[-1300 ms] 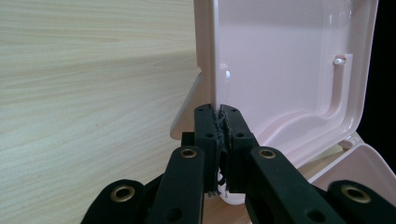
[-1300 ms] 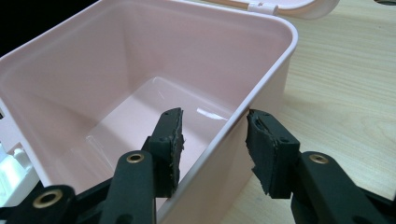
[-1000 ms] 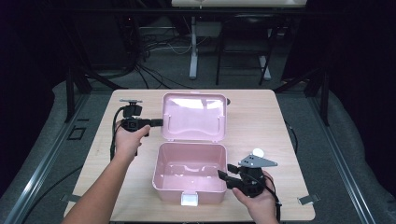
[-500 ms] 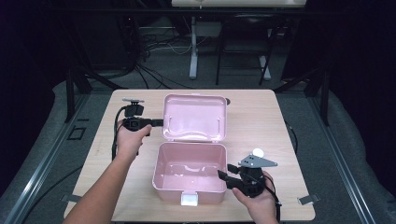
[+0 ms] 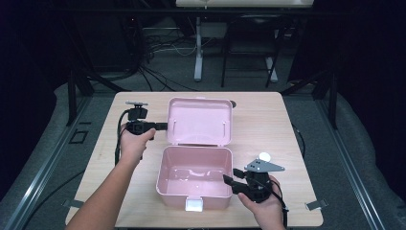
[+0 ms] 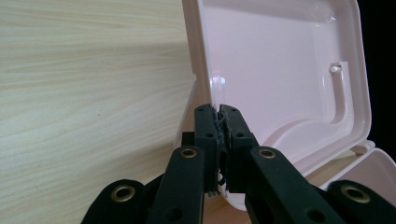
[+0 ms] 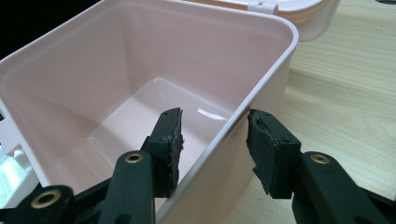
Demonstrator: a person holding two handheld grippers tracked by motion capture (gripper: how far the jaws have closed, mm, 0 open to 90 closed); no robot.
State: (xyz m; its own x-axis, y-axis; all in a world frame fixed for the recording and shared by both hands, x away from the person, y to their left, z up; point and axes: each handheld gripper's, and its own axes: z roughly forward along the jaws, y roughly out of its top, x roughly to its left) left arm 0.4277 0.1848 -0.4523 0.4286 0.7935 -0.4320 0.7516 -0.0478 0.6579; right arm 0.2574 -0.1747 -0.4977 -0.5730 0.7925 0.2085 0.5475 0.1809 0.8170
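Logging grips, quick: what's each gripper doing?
Left gripper: shut on the lid edge.
Right gripper: open, straddling the box wall.

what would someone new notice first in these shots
A pink plastic box sits open mid-table, its lid standing upright behind it. The left gripper is clamped on the lid's left edge, while the right gripper straddles the box's right wall, jaws apart.
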